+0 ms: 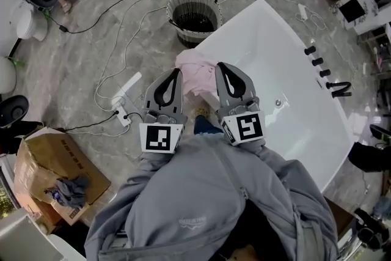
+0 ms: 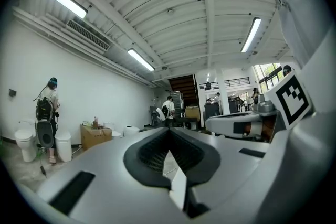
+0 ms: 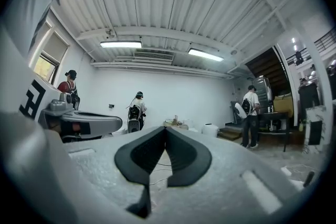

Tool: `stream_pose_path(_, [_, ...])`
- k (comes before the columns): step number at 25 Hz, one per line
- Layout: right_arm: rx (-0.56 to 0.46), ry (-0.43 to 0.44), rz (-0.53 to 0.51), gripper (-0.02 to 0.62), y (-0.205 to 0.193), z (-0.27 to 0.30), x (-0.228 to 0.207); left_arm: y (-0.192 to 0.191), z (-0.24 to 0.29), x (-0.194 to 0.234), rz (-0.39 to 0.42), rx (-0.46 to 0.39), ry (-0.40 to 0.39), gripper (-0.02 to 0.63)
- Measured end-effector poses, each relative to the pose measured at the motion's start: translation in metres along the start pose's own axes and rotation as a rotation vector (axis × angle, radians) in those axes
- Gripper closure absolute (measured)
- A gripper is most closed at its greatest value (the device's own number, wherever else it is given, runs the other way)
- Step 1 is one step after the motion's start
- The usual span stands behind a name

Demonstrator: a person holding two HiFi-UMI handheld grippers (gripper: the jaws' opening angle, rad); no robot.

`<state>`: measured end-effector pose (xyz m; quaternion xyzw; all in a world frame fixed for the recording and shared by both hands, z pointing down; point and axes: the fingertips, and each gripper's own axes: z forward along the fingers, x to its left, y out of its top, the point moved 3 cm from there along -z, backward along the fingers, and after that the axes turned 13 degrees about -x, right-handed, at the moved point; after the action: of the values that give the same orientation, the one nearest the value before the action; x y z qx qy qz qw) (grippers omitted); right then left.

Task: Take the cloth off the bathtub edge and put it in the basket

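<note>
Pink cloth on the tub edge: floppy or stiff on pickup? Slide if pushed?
Likely floppy: the pink cloth lies bunched in soft folds over the bathtub rim, so it should sag from a pinch. Probably light; it looks thin. The glossy rim may let it slide rather than snag if pushed.

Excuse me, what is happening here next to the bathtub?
A person in a grey top holds a two-jaw gripper in each hand, both pointed toward the pink cloth draped on the bathtub edge. The left gripper and the right gripper are shut with nothing between their jaws, so the cloth is not gripped. The basket stands on the floor beyond the tub's corner.
</note>
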<state>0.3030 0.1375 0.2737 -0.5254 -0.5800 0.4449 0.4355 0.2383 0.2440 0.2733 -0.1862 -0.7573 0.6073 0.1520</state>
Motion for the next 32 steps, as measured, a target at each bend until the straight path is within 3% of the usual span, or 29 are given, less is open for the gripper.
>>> stream_pose_path(13, [0.045,0.038,0.013,0.591,-0.039,0.058,-0.054,-0.030,0.066,0.029,0.003,0.017,0.053,0.601])
stream_pose_path(19, [0.062,0.037,-0.008,0.591,-0.035,0.072,-0.043,-0.028,0.079,0.044,0.003,0.028,0.006,0.601])
stream_pose_path(32, [0.072,-0.068,0.013,0.592,-0.045,0.092,-0.052,-0.047,0.105,0.059,-0.035,0.066,-0.110,0.601])
